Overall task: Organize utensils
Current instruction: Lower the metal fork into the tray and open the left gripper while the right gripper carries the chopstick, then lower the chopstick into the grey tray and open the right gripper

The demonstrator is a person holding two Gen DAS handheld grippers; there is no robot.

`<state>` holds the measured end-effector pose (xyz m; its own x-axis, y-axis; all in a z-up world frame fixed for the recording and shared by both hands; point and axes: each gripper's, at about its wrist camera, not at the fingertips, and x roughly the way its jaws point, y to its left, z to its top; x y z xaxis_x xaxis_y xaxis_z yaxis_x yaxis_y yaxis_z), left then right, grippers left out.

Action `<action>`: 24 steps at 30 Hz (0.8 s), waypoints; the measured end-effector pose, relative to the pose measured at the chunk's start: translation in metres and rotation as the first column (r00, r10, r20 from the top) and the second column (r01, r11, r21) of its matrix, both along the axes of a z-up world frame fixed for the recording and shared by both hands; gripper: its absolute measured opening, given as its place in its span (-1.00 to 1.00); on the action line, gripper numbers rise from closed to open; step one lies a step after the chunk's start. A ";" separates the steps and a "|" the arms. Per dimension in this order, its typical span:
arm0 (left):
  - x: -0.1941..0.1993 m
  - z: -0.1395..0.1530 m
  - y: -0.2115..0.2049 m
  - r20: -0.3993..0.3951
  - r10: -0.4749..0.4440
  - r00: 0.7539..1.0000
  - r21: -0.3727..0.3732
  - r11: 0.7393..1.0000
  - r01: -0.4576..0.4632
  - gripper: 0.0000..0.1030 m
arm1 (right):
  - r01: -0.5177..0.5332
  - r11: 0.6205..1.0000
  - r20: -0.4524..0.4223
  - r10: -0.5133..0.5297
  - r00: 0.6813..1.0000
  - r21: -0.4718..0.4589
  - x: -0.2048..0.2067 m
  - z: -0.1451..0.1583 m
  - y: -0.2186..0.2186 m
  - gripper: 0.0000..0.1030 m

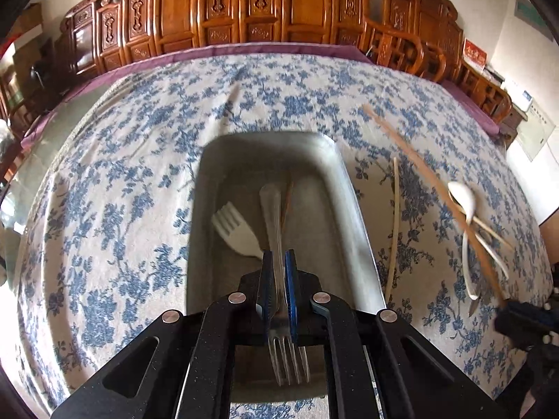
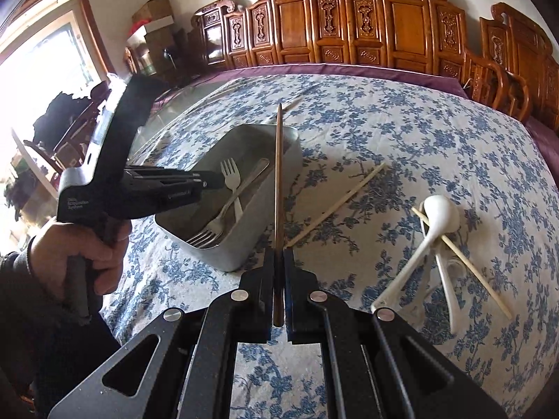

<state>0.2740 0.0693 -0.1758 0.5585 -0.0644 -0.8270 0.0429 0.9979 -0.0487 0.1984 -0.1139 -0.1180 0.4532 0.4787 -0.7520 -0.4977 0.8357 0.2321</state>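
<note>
My left gripper (image 1: 278, 262) is shut on a metal fork (image 1: 274, 223), held over the grey metal tray (image 1: 349, 202); its tines point back at the camera. A white plastic fork (image 1: 236, 232) lies in the tray. In the right wrist view the metal fork (image 2: 223, 214) and white fork (image 2: 231, 178) lie crossed inside the tray (image 2: 227, 258), with the left gripper (image 2: 213, 183) over them. My right gripper (image 2: 278, 255) is shut on a dark brown chopstick (image 2: 278, 174) that points away over the tray's right edge.
On the floral tablecloth (image 2: 401, 132) lie a pale chopstick (image 2: 335, 206), white spoons (image 2: 436, 223) and another pale chopstick (image 2: 461, 262). Carved wooden chairs (image 2: 384, 24) line the far side. A hand (image 2: 80, 262) holds the left gripper's handle.
</note>
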 end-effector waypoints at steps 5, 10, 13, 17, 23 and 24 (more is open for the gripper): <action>-0.012 0.015 0.011 0.050 0.013 0.999 -0.002 1.000 -0.013 -0.87 | -0.018 1.000 -0.023 0.018 1.000 -0.001 0.004 -0.003 0.017 -0.87; -0.017 0.026 0.026 0.090 0.034 0.995 0.001 0.999 -0.034 -0.56 | -0.033 0.999 -0.063 0.034 0.997 0.018 0.013 -0.007 0.039 -0.87; -0.017 0.031 0.038 0.109 0.051 0.993 -0.025 0.999 -0.049 -0.51 | -0.032 0.999 -0.089 0.036 0.995 0.042 0.021 -0.009 0.050 -0.87; -0.015 0.032 0.055 0.109 0.087 0.990 -0.051 0.995 -0.081 -0.41 | -0.025 0.998 -0.133 0.032 0.991 0.059 0.033 -0.015 0.065 -0.87; -0.015 0.035 0.072 0.122 0.123 0.985 -0.056 0.992 -0.117 -0.20 | -0.021 0.999 -0.190 0.028 0.981 0.039 0.045 -0.026 0.083 -0.87; -0.015 0.036 0.074 0.123 0.125 0.984 -0.054 0.991 -0.119 -0.14 | -0.022 0.999 -0.192 0.029 0.981 0.036 0.047 -0.027 0.085 -0.87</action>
